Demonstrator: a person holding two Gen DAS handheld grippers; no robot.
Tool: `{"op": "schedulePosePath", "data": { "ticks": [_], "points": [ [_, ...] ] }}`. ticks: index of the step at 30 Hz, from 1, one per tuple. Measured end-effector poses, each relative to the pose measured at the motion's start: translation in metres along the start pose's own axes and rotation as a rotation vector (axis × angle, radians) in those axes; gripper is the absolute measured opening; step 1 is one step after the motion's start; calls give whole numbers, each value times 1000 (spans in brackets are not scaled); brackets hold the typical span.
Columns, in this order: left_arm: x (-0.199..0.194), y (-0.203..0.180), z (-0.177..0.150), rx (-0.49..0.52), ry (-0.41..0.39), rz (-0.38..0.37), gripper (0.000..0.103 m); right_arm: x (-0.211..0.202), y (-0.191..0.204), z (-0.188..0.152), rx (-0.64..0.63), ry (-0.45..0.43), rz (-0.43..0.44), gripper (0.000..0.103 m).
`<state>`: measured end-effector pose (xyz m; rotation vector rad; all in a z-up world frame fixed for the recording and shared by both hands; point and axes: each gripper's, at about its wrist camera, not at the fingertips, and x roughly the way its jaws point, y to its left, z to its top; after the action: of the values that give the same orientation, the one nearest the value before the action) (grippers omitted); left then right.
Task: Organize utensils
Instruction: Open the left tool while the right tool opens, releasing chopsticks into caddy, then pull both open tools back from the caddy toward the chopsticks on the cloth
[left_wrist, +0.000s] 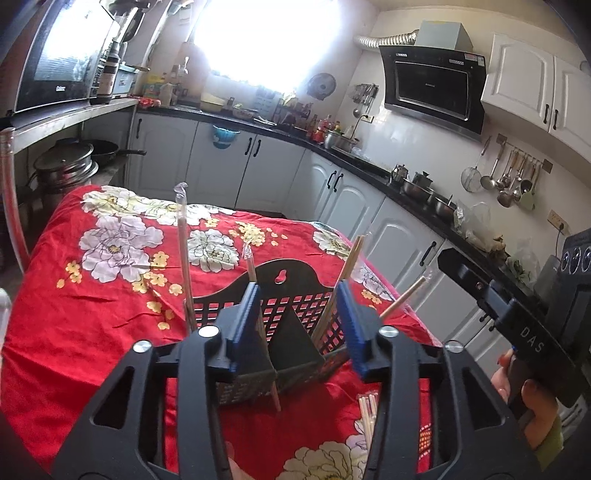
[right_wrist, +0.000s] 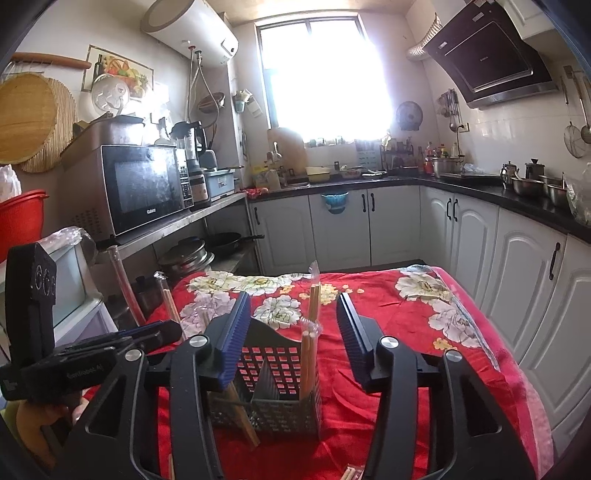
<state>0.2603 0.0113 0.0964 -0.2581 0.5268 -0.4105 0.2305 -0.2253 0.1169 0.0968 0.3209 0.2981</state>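
Observation:
A black perforated utensil holder (left_wrist: 291, 314) with a middle divider stands on the red flowered tablecloth (left_wrist: 92, 302). Several wrapped chopstick pairs (left_wrist: 184, 254) stand upright or leaning in its compartments. My left gripper (left_wrist: 299, 325) is open and empty just above and in front of the holder. More wrapped chopsticks (left_wrist: 367, 413) lie on the cloth at the lower right. In the right wrist view the holder (right_wrist: 275, 384) sits below my open, empty right gripper (right_wrist: 293, 339), with chopsticks (right_wrist: 310, 350) standing in it. The left gripper's body (right_wrist: 85, 354) shows at the left.
The table stands in a kitchen. White cabinets (right_wrist: 461, 236) under a black counter run along the right and back. A metal shelf with a microwave (right_wrist: 144, 188) and pots stands at the left. The right gripper's body (left_wrist: 517, 321) and a hand show at the right.

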Motion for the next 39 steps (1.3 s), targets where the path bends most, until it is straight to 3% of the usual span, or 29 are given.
{"op": "schedulePosePath", "data": {
  "ticks": [5,16,24,39],
  "points": [
    [-17,1,-3,-19,-11,-7,54,-13,5,-3,-8,-2,1,54],
    [-52,1,-17,-46,-31,-9,70,-45,20,-21,-2,5,24,61],
    [-78,-1,-26,-42,-59,-11,91,-63,25,-27,-5,6,32,64],
    [-97,6,-57,-77,-43,4,92,-79,35,-52,-36,57,38,65]
  ]
}}
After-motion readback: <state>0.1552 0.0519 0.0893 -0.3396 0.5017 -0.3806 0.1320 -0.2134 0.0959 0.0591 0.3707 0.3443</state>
